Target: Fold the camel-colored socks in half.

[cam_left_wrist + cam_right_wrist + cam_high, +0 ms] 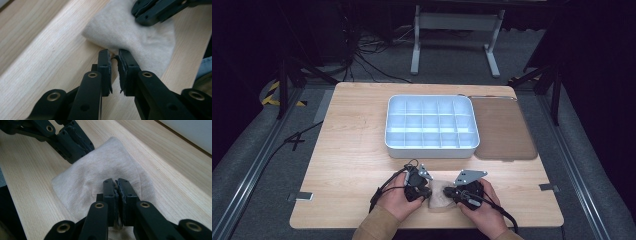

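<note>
high view: pale wooden table point(352, 150) on grey carpet point(257, 135), dark room.

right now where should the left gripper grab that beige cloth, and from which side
Take the beige cloth at its near edge, by the corner in front of the left gripper, coming in low along the table from the cloth's left side. That edge is a thin fold lying flat, so narrow jaws can pinch it. The right gripper is already shut on the opposite side.
</note>
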A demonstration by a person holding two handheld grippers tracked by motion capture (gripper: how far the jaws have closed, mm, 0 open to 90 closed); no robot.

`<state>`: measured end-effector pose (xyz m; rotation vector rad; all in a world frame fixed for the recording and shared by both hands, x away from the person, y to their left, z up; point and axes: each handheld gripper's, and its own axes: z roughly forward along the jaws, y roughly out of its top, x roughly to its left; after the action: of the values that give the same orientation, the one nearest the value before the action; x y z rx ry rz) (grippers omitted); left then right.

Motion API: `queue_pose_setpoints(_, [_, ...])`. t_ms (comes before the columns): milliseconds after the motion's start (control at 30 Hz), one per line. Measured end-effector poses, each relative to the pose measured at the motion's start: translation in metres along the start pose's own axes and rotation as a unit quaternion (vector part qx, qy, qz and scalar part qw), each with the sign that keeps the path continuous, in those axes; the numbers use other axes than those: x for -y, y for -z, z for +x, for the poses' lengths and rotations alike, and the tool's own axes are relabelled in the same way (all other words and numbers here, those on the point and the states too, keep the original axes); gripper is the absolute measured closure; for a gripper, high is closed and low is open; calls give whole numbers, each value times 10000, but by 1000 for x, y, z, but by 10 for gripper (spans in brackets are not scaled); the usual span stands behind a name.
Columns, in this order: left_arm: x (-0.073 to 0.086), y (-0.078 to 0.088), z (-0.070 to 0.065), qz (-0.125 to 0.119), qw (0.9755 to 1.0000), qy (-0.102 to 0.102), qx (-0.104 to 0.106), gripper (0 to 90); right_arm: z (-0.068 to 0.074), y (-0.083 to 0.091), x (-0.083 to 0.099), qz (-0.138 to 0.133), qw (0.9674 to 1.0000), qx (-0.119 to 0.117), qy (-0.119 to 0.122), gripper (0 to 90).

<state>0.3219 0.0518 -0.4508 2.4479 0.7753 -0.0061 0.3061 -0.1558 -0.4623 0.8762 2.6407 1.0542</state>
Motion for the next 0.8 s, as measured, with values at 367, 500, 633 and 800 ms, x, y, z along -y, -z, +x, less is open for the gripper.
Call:
queue_pose_setpoints(367, [-9,0,-18,-412,9983,-320,241,869,7,-2,-2,13,10000,-33,72,848])
queue_pose_setpoints(500, [-9,2,-18,-423,9983,-324,230,871,7,-1,-2,17,10000,-37,63,846])
queue_pose_setpoints(633, [-8,4,-18,-412,9985,-273,221,862,4,3,-2,-17,10000,-90,20,815])
queue_pose_setpoints(800, [-7,3,-16,-404,9986,-277,194,860,-6,25,-3,-287,9994,-117,-158,807])
